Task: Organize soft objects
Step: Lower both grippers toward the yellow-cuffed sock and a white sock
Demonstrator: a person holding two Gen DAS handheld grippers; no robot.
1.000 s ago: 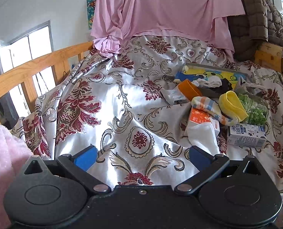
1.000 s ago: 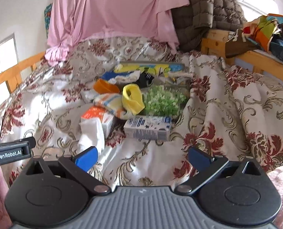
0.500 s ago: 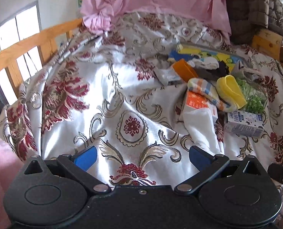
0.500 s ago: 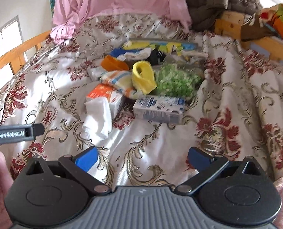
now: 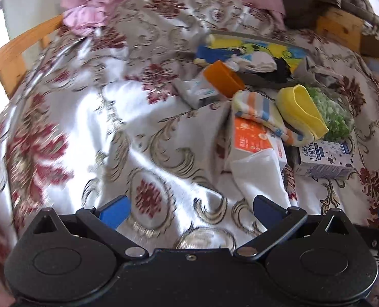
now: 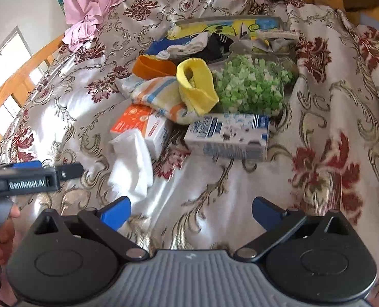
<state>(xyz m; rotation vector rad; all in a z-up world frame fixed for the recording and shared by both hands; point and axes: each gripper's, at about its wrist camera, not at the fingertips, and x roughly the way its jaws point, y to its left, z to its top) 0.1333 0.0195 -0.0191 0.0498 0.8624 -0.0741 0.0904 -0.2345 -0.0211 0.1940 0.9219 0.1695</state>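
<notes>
Both tools are empty. The left hand-held gripper (image 5: 189,211) has its fingers spread wide above the bedspread (image 5: 117,133), and the right hand-held gripper (image 6: 189,211) is spread in the same way, grasping nothing.

The soft things lie in a mixed pile on the bed, ahead of both grippers. Nearest is the white sock (image 6: 133,163). It lies just ahead and to the left of the right hand-held gripper, and ahead and to the right of the left one, and its upper end is draped on the orange and white carton (image 6: 138,125). Further ahead is the striped sock (image 6: 158,97), which touches the yellow sock (image 6: 194,87). Beyond them are the orange band (image 6: 153,67) and a heap of white and dark socks (image 6: 197,44). The milk carton (image 6: 227,135) and the bag of green pieces (image 6: 250,87) are to the right of the socks.

I judge that the socks are very light and limp. They will fold and hang when lifted, so a pinch anywhere on the cloth should hold. The thick cuff is probably the best place, because there are more layers. The white sock has a free lower end that lies flat on the bedspread. A grasp there risks catching the shiny cover too, so it seems safer to take the raised part near the carton. The bedspread looks slippery, so a sock may slide when it is pushed.
</notes>
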